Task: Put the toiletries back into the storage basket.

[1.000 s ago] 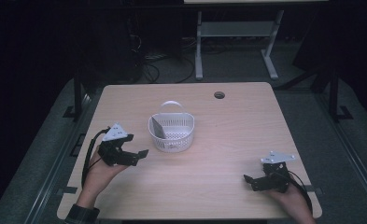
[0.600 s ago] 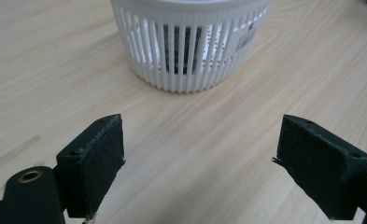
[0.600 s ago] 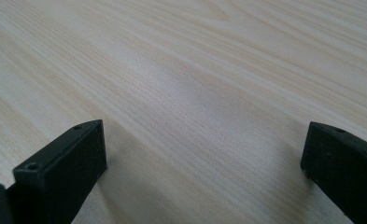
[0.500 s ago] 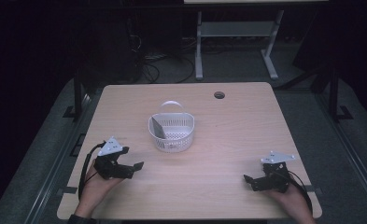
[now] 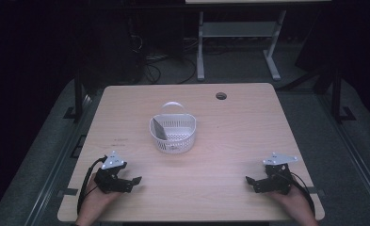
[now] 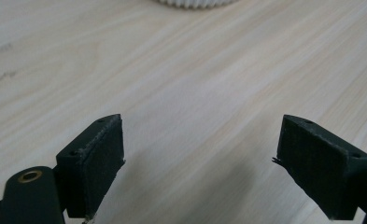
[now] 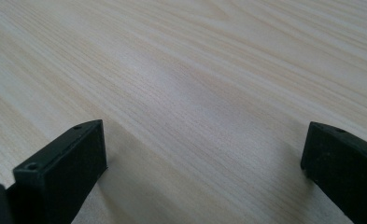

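basket (image 5: 173, 133): light, stiff plastic, grip rim or handle | left gripper (image 5: 132, 181), right gripper (image 5: 251, 181): near basket, jaws spread, empty

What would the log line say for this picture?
left tool: open, empty, near table edge | right tool: open, empty, near table edge | basket: mid-table, untouched, grey piece inside

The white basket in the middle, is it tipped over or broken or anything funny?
Nothing stands out. The white basket sits upright on the table, handle up, with a grey flat piece leaning inside at its left. Nothing is spilled. The left gripper and right gripper rest open near the front edge.
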Demonstrator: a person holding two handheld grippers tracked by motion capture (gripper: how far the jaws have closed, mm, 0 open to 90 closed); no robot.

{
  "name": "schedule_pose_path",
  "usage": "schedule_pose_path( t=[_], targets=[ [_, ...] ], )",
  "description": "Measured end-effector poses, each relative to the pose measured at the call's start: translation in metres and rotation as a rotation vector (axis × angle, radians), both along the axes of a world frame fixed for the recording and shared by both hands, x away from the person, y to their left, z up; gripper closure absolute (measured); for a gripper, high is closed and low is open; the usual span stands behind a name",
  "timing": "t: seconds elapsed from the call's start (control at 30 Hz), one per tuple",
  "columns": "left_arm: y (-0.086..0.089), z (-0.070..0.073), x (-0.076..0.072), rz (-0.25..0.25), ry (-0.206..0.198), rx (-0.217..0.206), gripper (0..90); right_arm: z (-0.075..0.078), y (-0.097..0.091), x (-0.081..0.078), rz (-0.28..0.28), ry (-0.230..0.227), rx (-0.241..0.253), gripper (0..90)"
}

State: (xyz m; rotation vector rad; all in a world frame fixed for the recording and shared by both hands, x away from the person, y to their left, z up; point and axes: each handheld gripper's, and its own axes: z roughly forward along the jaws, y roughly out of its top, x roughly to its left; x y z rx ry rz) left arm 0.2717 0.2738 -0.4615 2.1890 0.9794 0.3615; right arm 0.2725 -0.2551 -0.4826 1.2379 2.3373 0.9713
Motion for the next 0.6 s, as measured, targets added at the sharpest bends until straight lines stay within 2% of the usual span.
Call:
schedule_pose_path(
  t=[0.23,0.43,0.6],
  targets=[
    [0.000,-0.009,-0.002,0.011,-0.016,0.031,13.3,0.000,0.000,0.000,0.000,0.000,-0.001,0.0],
    [0.003,-0.013,-0.005,0.011,-0.052,0.004,13.0,0.000,0.000,0.000,0.000,0.000,0.000,0.0],
    [0.003,-0.013,-0.005,0.012,-0.053,0.003,13.0,0.000,0.000,0.000,0.001,-0.001,-0.001,0.0]
  ],
)
